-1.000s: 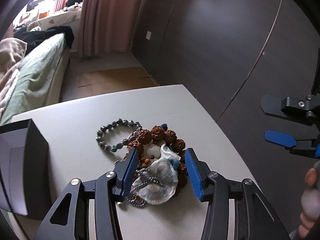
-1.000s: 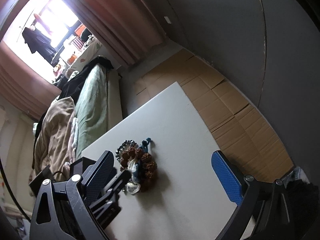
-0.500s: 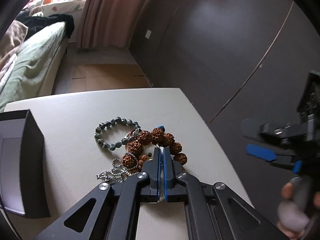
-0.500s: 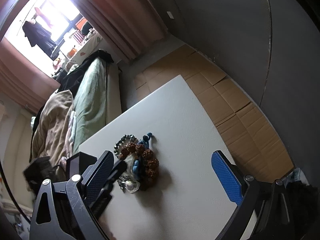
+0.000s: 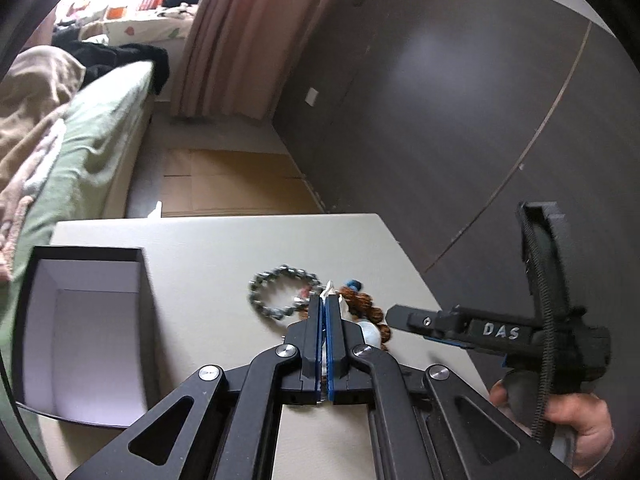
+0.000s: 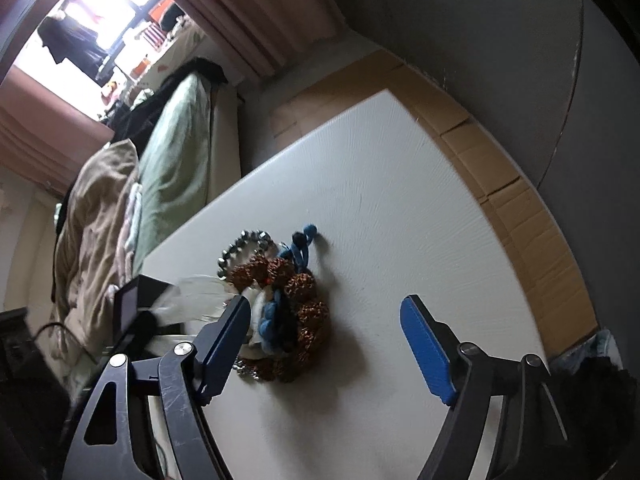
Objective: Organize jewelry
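A pile of jewelry lies on the white table [image 6: 380, 184]: a grey bead bracelet [image 5: 276, 292], a brown seed-bead bracelet [image 6: 308, 292] with a blue cord [image 6: 298, 246], and a silver chain. My left gripper [image 5: 325, 306] is shut on a small clear plastic bag [image 6: 196, 296] and holds it above the table, left of the pile. My right gripper [image 6: 324, 328] is open and empty, its fingers on either side of the pile's near end. An open black box [image 5: 84, 336] with a white inside stands at the left.
A bed with green sheet and blankets [image 5: 68, 148] stands beyond the table's left side. Cardboard sheets [image 5: 232, 184] cover the floor. A dark wardrobe wall [image 5: 440, 100] runs along the right. The table's right edge is close to the pile.
My left gripper shut on the clear plastic bag in the pile and lifted it up and to the left. My right gripper moved in closer to the pile.
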